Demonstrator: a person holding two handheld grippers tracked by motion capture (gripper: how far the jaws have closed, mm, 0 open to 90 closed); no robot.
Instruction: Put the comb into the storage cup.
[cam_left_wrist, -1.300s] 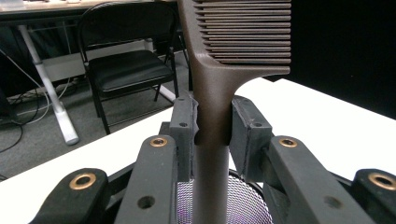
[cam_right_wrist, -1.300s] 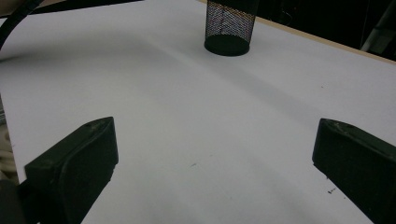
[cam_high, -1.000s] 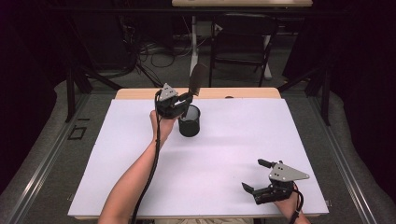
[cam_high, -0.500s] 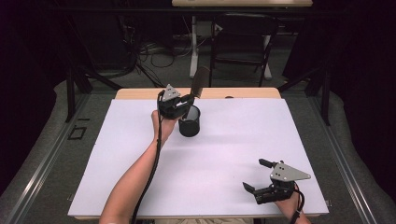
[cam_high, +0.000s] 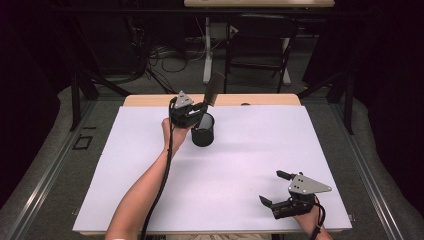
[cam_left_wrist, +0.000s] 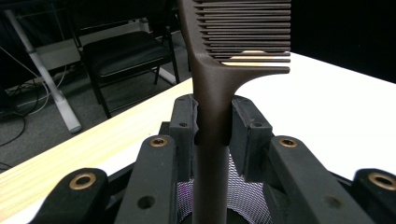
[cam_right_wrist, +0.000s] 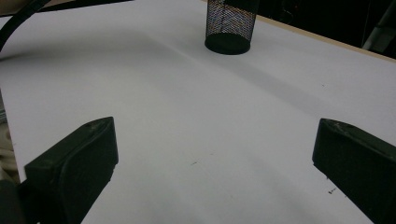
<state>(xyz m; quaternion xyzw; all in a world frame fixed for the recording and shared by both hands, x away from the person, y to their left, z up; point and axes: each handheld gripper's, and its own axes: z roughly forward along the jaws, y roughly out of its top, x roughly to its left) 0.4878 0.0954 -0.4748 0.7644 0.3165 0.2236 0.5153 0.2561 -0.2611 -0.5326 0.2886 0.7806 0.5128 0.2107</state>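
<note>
Comb into cup, looks about halfway: the left gripper (cam_high: 200, 111) is clamped on the dark brown plastic comb (cam_left_wrist: 219, 70), gripping the handle just below the teeth, pads (cam_left_wrist: 184, 123) pressing from both sides. The handle's lower end dips into the black wire-mesh cup (cam_high: 202, 130) directly under the jaws; comb upright, toothed end tilted toward 1 o'clock. Left to do, I'd judge: lower and let go. The right gripper (cam_high: 274, 189) sits at 5 o'clock on the white table sheet (cam_high: 240, 165), jaws wide apart, nothing between them
</note>
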